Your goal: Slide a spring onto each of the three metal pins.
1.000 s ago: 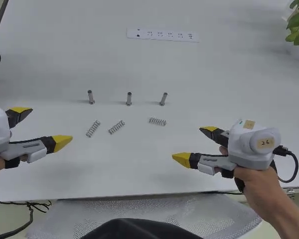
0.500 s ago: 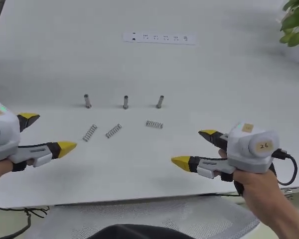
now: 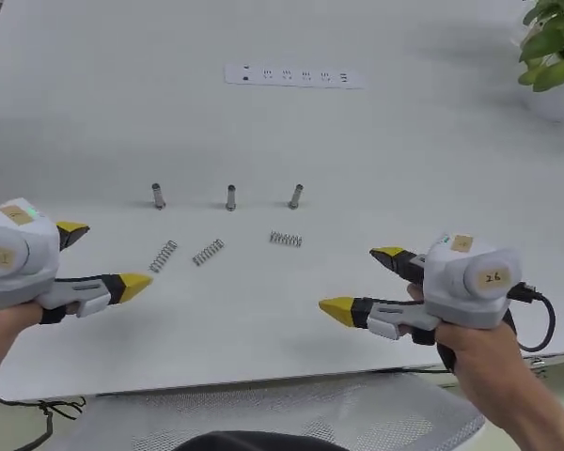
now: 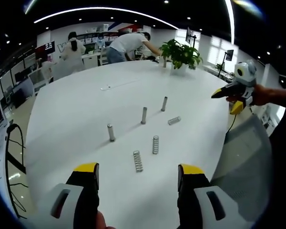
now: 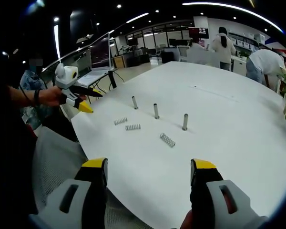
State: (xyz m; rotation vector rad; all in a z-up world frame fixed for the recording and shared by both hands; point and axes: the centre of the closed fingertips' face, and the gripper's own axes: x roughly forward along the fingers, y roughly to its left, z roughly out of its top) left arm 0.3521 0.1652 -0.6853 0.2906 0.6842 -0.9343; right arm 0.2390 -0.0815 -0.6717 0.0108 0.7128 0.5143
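Observation:
Three short metal pins (image 3: 158,195) (image 3: 230,197) (image 3: 295,196) stand upright in a row on the white table. Just in front of them lie three loose springs (image 3: 164,256) (image 3: 208,252) (image 3: 285,240), flat on the surface. My left gripper (image 3: 104,256) hovers open to the left of the springs, with nothing between its yellow-tipped fingers (image 4: 87,168). My right gripper (image 3: 362,280) hangs open to the right of the springs, nearer the table's front edge, also empty. In the left gripper view the nearest spring (image 4: 137,161) lies straight ahead; in the right gripper view the rightmost spring (image 5: 167,140) does.
A white power strip (image 3: 293,76) lies at the back of the table. A potted plant (image 3: 550,42) stands at the far right corner. A mesh chair (image 3: 291,413) sits below the table's front edge. People stand at desks far behind the table (image 4: 128,43).
My left gripper has come in to the right, closer to the leftmost spring. The right gripper has hardly moved. Pins and springs lie as before; the head camera has shifted.

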